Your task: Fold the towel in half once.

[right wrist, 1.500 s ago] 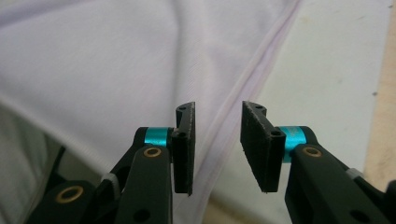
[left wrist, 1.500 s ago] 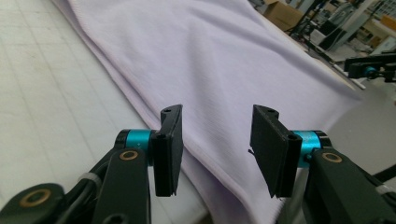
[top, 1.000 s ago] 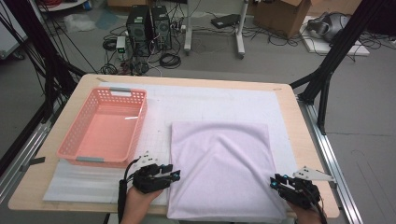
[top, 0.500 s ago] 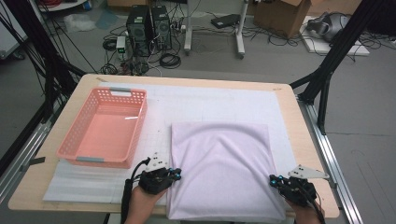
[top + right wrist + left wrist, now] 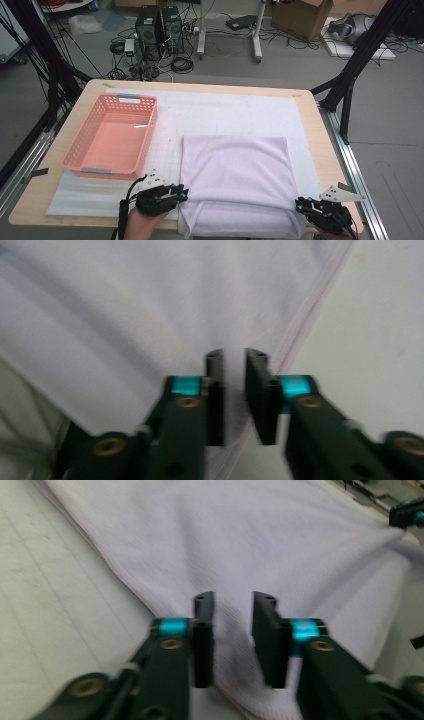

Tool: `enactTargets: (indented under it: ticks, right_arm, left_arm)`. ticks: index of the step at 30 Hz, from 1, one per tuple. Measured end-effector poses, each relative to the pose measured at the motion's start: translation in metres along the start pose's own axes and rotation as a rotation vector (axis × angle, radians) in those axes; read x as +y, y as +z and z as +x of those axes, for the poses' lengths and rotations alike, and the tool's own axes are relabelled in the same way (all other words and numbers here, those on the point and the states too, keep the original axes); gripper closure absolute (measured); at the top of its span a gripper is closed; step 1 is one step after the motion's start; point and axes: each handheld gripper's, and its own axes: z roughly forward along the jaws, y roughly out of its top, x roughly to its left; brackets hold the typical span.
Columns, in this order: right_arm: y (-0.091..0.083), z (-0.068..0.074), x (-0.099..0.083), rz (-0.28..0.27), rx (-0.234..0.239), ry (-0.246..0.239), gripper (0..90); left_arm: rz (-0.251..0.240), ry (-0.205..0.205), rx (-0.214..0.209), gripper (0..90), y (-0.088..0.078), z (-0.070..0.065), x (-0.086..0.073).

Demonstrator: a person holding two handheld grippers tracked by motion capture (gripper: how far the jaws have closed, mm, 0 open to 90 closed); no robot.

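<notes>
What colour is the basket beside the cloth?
Salmon pink basket, with grey handles; clearest in the high view.

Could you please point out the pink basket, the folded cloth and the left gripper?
pink basket (image 5: 71, 158): high view, left wall.
folded cloth (image 5: 235, 167): high view, middle of its top.
left gripper (image 5: 183, 194): high view, between its fingertips.

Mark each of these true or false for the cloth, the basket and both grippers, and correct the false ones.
1. The lilac cloth lies folded on the white mat. True.
2. The pink basket holds a folded cloth. False: it is empty.
3. The left gripper has its jaws apart over the cloth's edge. True.
4. The right gripper is over the basket. False: it is at the cloth's near right corner.
5. The basket sits right of the cloth. False: left.
</notes>
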Motion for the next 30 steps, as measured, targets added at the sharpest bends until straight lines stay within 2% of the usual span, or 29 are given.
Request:
enactTargets:
  ticks: [1,4,7,10,12,13,16,17,19,20,21,23,24,26,27,28,29,30]
  right_arm:
    - [0.001,-0.002,0.003,-0.021,0.002,0.001,71.2]
    - [0.004,-0.006,0.01,-0.068,-0.012,-0.007,69.6]
    - [0.013,-0.014,0.018,-0.098,-0.025,-0.011,69.5]
    - [0.024,-0.023,0.028,-0.113,-0.019,-0.021,69.9]
    - [0.032,-0.029,0.035,-0.112,-0.015,-0.024,70.2]
    - [0.038,-0.033,0.04,-0.11,-0.001,-0.021,70.4]
    - [0.051,-0.042,0.052,-0.093,-0.001,-0.001,75.8]
    - [0.056,-0.045,0.057,-0.089,0.003,0.003,78.0]
    - [0.068,-0.053,0.067,-0.082,-0.004,-0.003,79.4]
    - [0.074,-0.056,0.071,-0.087,-0.004,-0.005,80.5]
    - [0.08,-0.06,0.075,-0.079,-0.009,-0.006,80.6]
    - [0.092,-0.066,0.082,-0.054,-0.022,-0.009,80.8]
    - [0.096,-0.068,0.084,-0.049,-0.027,-0.012,80.8]
    - [0.107,-0.073,0.088,-0.026,-0.042,-0.021,80.8]
    - [0.111,-0.075,0.089,-0.014,-0.055,-0.021,81.4]
    - [0.114,-0.078,0.089,-0.023,-0.053,-0.012,83.6]
    - [0.113,-0.08,0.088,-0.024,-0.081,-0.005,85.1]
    - [0.112,-0.081,0.088,-0.023,-0.096,0.002,86.4]
  left_arm:
    - [-0.022,-0.001,0.004,62.5,0.001,0.002,0.003]
    - [-0.036,0.007,0.02,60.0,0.01,0.01,0.014]
    - [-0.03,-0.007,0.033,59.7,0.022,0.019,0.022]
    - [-0.008,-0.015,0.047,59.3,0.036,0.027,0.03]
    - [-0.013,-0.011,0.074,58.8,0.046,0.034,0.035]
    - [-0.016,-0.017,0.071,58.7,0.049,0.037,0.037]
    - [-0.05,-0.014,0.065,59.6,0.058,0.047,0.043]
    - [-0.034,-0.012,0.064,60.7,0.063,0.051,0.046]
    - [-0.033,0.005,0.063,61.5,0.07,0.056,0.051]
    - [-0.06,0.009,0.077,62.8,0.072,0.058,0.052]
    - [-0.063,0.003,0.083,63.3,0.075,0.062,0.052]
    - [-0.011,-0.028,0.077,62.7,0.082,0.069,0.056]
    - [0.006,-0.033,0.096,62.6,0.086,0.072,0.059]
    - [0.014,-0.041,0.113,62.9,0.091,0.075,0.063]
    - [0.027,-0.064,0.135,63.1,0.095,0.077,0.064]
    - [0.054,-0.072,0.131,64.6,0.098,0.08,0.066]
    - [0.049,-0.071,0.146,66.3,0.098,0.08,0.067]
    - [0.045,-0.063,0.178,66.8,0.099,0.079,0.07]
